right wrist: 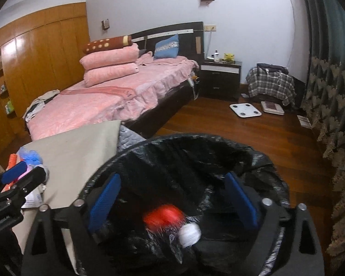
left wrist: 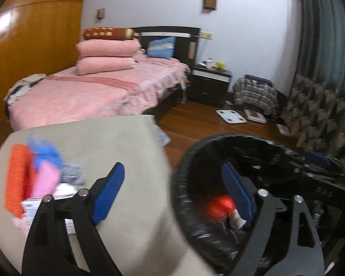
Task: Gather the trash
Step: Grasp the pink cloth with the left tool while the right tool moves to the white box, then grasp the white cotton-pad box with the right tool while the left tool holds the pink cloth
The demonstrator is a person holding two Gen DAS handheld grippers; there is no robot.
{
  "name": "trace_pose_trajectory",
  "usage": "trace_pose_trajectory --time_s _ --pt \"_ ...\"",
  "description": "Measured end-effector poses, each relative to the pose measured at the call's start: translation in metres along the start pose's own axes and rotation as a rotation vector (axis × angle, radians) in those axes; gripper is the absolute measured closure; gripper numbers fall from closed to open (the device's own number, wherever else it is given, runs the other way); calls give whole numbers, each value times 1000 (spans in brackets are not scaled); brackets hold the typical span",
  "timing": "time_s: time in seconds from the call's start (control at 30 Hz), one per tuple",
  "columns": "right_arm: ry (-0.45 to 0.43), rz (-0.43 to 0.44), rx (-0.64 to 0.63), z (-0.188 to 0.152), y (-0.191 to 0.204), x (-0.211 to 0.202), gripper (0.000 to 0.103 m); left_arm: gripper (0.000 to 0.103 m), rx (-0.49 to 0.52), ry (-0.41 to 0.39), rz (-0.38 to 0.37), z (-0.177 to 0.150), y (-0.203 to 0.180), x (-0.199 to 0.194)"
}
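The right gripper [right wrist: 172, 201] hung wide and empty over the black-lined bin [right wrist: 260, 158]. In the bin lay a blurred red wrapper [right wrist: 164, 216] and a white wad [right wrist: 189, 234]; their long axes were unclear. The left gripper [left wrist: 172, 195], also wide and empty, straddled the bin's rim beside the grey table [left wrist: 117, 142].
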State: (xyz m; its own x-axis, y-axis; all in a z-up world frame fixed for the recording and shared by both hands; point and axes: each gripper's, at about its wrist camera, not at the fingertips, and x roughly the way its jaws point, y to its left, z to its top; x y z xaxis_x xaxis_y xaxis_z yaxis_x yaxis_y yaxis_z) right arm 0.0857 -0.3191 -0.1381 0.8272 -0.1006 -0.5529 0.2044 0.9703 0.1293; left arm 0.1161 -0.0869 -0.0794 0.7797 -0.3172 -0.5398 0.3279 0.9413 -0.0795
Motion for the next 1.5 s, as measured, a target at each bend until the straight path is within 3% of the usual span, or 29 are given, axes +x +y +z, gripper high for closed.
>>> trace_pose_trajectory --time_s 0.37,0.6,0.73,1.03,1.13,1.2,1.33,1.5 --pt "8 228 -148 -9 112 2 6 16 -32 -18 281 -18 106 -51" --pt "44 309 -239 -31 177 13 6 17 -90 40 384 -44 162 -67" --pt "67 316 -285 -48 203 22 6 19 -121 74 394 -56 179 -66" --pt "103 282 -330 -64 213 35 6 31 -142 145 342 -75 189 -51" --pt "111 278 -332 -66 214 36 6 49 -155 191 304 -77 190 -38" --pt "112 278 -339 -66 214 37 6 69 -163 201 270 -80 192 -35" --pt "111 280 -358 -68 218 36 6 72 -192 183 246 -83 199 -41" --pt "109 284 -366 -68 221 35 6 73 -195 150 286 -86 210 -62"
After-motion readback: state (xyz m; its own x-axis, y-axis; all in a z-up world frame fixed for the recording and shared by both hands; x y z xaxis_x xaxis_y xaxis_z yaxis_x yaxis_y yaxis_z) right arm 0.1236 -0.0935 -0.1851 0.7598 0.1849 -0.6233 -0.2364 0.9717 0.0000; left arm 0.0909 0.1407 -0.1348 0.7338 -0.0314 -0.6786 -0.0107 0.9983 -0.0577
